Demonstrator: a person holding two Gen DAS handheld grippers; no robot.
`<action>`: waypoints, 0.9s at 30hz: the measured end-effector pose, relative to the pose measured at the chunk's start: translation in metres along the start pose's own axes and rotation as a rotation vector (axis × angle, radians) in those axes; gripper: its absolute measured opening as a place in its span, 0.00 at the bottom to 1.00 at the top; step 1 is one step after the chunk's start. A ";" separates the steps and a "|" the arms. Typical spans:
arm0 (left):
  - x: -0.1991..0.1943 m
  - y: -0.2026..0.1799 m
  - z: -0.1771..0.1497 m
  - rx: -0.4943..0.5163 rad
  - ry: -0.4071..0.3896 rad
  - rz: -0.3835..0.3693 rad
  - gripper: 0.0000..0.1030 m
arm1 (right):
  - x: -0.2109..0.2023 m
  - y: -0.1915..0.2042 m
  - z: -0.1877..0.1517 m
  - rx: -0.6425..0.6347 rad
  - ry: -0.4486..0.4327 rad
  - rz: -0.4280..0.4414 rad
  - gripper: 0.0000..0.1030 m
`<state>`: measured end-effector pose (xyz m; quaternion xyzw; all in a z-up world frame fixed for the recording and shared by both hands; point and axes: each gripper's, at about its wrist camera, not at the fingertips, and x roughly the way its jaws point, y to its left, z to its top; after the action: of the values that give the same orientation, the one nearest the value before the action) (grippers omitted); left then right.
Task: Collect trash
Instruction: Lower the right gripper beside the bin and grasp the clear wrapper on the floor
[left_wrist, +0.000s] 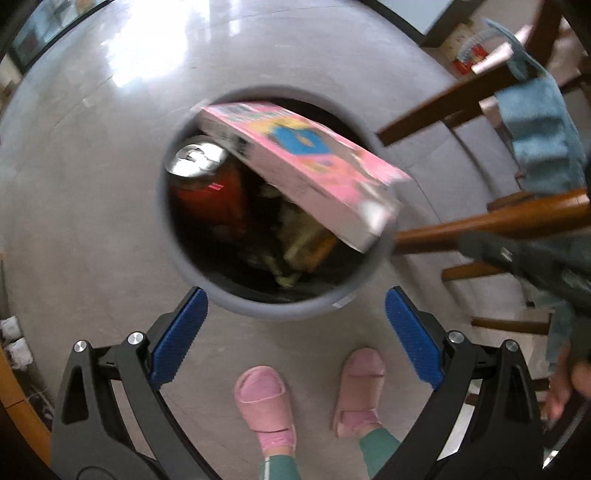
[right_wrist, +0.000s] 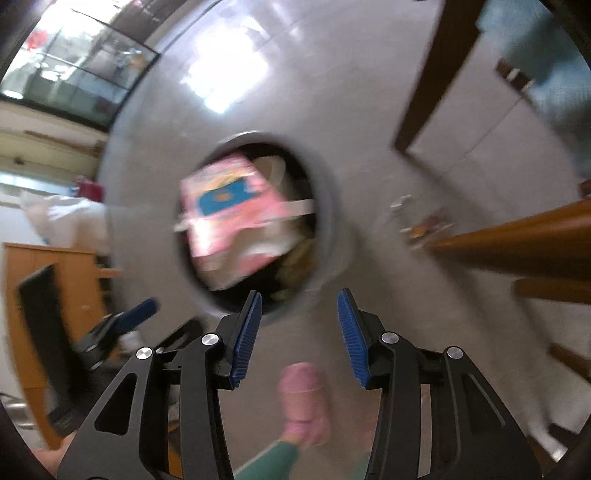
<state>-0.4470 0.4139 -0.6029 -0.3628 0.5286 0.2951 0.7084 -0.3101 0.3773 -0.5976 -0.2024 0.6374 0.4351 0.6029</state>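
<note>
Two hand-held grippers, left hand-held gripper (left_wrist: 293, 332) and right hand-held gripper (right_wrist: 299, 338), both spread and empty above the grey bin (left_wrist: 177, 243); pink carton (left_wrist: 295, 166) released, tilted across the bin's mouth, apparently dropping in.

Grey polished floor (left_wrist: 92, 184), brown wooden chair legs (left_wrist: 443, 103), blue towel (left_wrist: 535, 133), pink slippers (left_wrist: 264, 402)

Glossy cardboard box (left_wrist: 295, 162), smooth grey plastic bin (left_wrist: 258, 302), polished wooden chair (left_wrist: 498, 221).
</note>
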 end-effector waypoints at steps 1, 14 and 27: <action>0.003 -0.005 -0.004 0.011 -0.004 -0.003 0.91 | 0.008 -0.006 0.000 0.008 0.003 -0.012 0.44; 0.080 0.006 -0.073 -0.197 -0.070 0.052 0.91 | 0.129 -0.065 -0.008 0.001 0.020 -0.063 0.44; 0.147 0.015 -0.113 -0.394 -0.275 0.044 0.91 | 0.232 -0.089 0.030 -0.196 -0.013 -0.199 0.50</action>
<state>-0.4806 0.3340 -0.7674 -0.4388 0.3670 0.4545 0.6828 -0.2670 0.4155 -0.8410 -0.3195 0.5646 0.4348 0.6246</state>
